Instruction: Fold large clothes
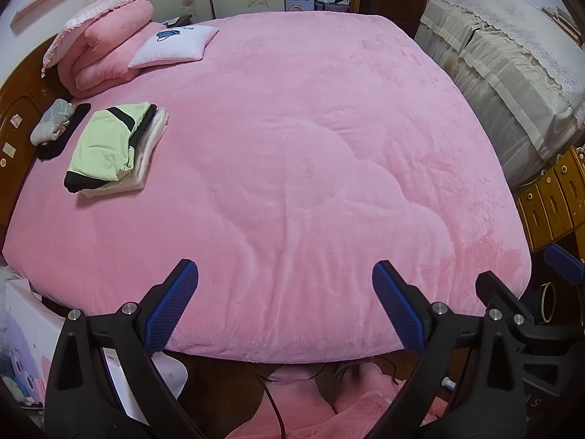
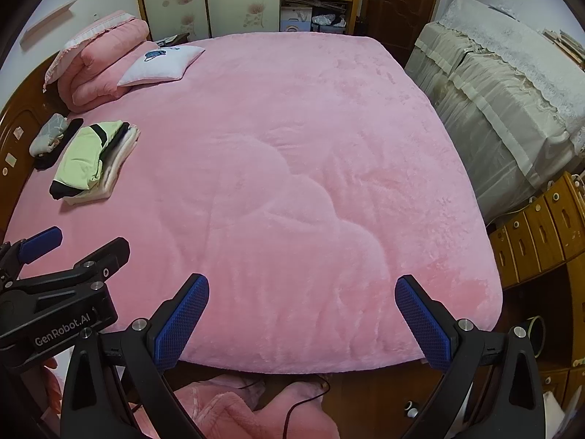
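Note:
A folded stack lies at the bed's left side: a light green garment with black trim [image 1: 106,142] [image 2: 82,157] on top of white folded cloth [image 1: 150,146]. A fluffy pink garment [image 1: 310,406] [image 2: 226,409] lies crumpled on the floor below the bed's near edge, with a dark cable across it. My left gripper [image 1: 284,270] [image 2: 84,243] is open and holds nothing, hovering over the near edge of the pink bed cover [image 1: 310,139] [image 2: 292,146]. My right gripper [image 2: 301,283] [image 1: 526,270] is open and holds nothing too, just to the right of the left one.
A folded pink quilt [image 1: 106,47] and a white cushion [image 1: 175,45] sit at the head, by the wooden headboard [image 1: 14,124]. Grey cloth [image 1: 51,120] lies on a black item. Cloth-covered furniture [image 1: 512,73] and wooden drawers [image 1: 555,197] stand on the right, a white box [image 1: 22,344] on the left.

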